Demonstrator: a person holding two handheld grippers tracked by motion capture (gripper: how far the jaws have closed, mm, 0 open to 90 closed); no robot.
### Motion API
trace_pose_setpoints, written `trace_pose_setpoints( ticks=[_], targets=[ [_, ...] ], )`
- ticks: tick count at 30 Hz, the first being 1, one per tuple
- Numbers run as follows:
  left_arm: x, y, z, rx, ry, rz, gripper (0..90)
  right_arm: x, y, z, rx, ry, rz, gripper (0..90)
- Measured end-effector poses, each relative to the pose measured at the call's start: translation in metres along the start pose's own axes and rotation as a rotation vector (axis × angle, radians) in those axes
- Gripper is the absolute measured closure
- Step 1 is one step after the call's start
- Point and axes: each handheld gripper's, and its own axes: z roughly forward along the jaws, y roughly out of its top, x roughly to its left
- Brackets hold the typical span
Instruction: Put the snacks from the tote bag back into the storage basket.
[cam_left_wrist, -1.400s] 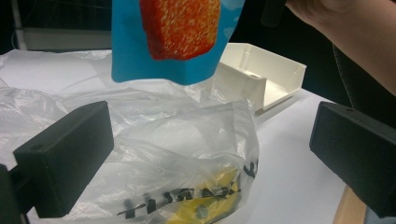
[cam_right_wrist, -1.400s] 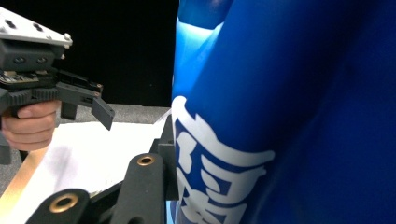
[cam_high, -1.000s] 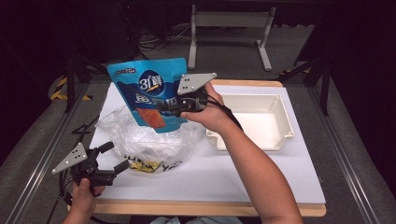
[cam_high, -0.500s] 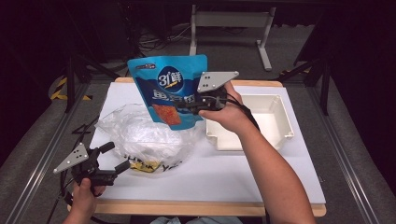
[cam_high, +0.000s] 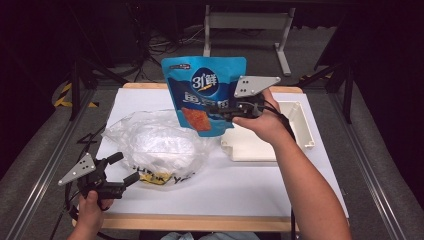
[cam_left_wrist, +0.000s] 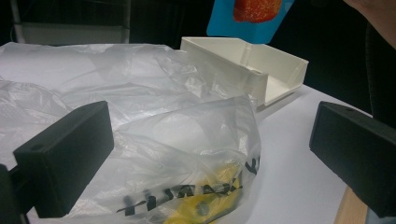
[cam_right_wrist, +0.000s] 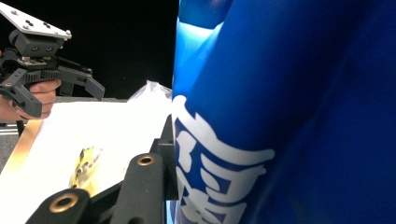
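A blue snack bag (cam_high: 205, 95) hangs upright in the air above the table's back middle, with my right gripper (cam_high: 220, 112) shut on its right side. In the right gripper view the blue snack bag (cam_right_wrist: 280, 116) covers the right half, pressed against that gripper's black jaw. A crumpled clear plastic bag (cam_high: 155, 145) with yellow and black print lies on the left of the table. My left gripper (cam_high: 122, 168) stands open at the front left corner, facing the plastic bag (cam_left_wrist: 154, 140) with nothing between its jaws.
A shallow white tray (cam_high: 295, 122) sits at the back right of the white table (cam_high: 240, 185), just under and behind the raised bag. The white tray (cam_left_wrist: 247, 65) lies beyond the plastic bag in the left gripper view. Dark floor and metal stands surround the table.
My right gripper has carried the blue bag to the right and slightly higher, from over the plastic bag to the white tray's left edge. The left gripper has stayed put.
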Motion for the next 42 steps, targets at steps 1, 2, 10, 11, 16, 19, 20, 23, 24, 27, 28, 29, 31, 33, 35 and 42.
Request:
trace_pose_setpoints(
  ticks=[1, 2, 10, 11, 16, 19, 20, 23, 24, 27, 28, 29, 31, 33, 35, 42],
  targets=[
    [0.000, 0.000, 0.000, 0.003, 0.001, 0.000, 0.4, -0.001, -0.001, -0.004, 0.001, -0.008, -0.001, 61.9],
    [0.001, 0.000, 0.000, 0.005, -0.001, 0.003, 0.4, -0.002, -0.002, -0.008, 0.000, -0.016, 0.002, 61.9],
    [0.001, 0.000, 0.000, 0.003, -0.002, -0.004, 0.4, -0.010, -0.009, -0.037, 0.004, -0.059, 0.015, 61.8],
    [0.001, -0.001, 0.000, 0.002, -0.003, -0.005, 0.4, -0.011, -0.011, -0.040, 0.009, -0.066, 0.019, 61.8],
    [0.001, -0.001, 0.000, 0.005, -0.002, -0.002, 0.4, -0.016, -0.017, -0.055, 0.025, -0.096, 0.022, 61.8],
    [0.001, -0.001, 0.000, 0.006, 0.001, 0.002, 0.4, -0.019, -0.023, -0.063, 0.029, -0.116, 0.030, 61.7],
    [0.001, -0.001, 0.000, 0.008, 0.000, 0.003, 0.4, -0.021, -0.025, -0.066, 0.031, -0.122, 0.033, 61.7],
    [0.001, -0.001, -0.001, 0.007, -0.002, 0.005, 0.4, -0.025, -0.032, -0.073, 0.049, -0.139, 0.042, 61.6],
    [0.001, -0.001, -0.001, 0.007, -0.001, 0.006, 0.4, -0.027, -0.035, -0.076, 0.055, -0.151, 0.041, 61.7],
    [0.001, -0.001, 0.000, 0.012, 0.001, 0.009, 0.4, -0.031, -0.040, -0.082, 0.065, -0.171, 0.046, 61.6],
    [0.001, -0.001, 0.000, 0.017, 0.002, 0.012, 0.4, -0.034, -0.043, -0.086, 0.071, -0.183, 0.049, 61.6],
    [0.001, -0.001, 0.000, 0.017, 0.003, 0.011, 0.4, -0.035, -0.046, -0.088, 0.069, -0.191, 0.058, 61.6],
    [0.001, -0.001, 0.000, 0.018, 0.003, 0.010, 0.4, -0.039, -0.050, -0.093, 0.074, -0.210, 0.064, 61.7],
    [0.001, -0.002, 0.001, 0.018, 0.004, 0.009, 0.4, -0.042, -0.055, -0.096, 0.083, -0.223, 0.068, 61.6],
    [0.001, -0.002, 0.001, 0.015, 0.005, 0.006, 0.4, -0.045, -0.059, -0.099, 0.095, -0.237, 0.069, 61.7],
    [0.001, -0.003, 0.002, 0.020, 0.006, 0.007, 0.4, -0.055, -0.073, -0.106, 0.100, -0.268, 0.081, 61.6]
  ],
)
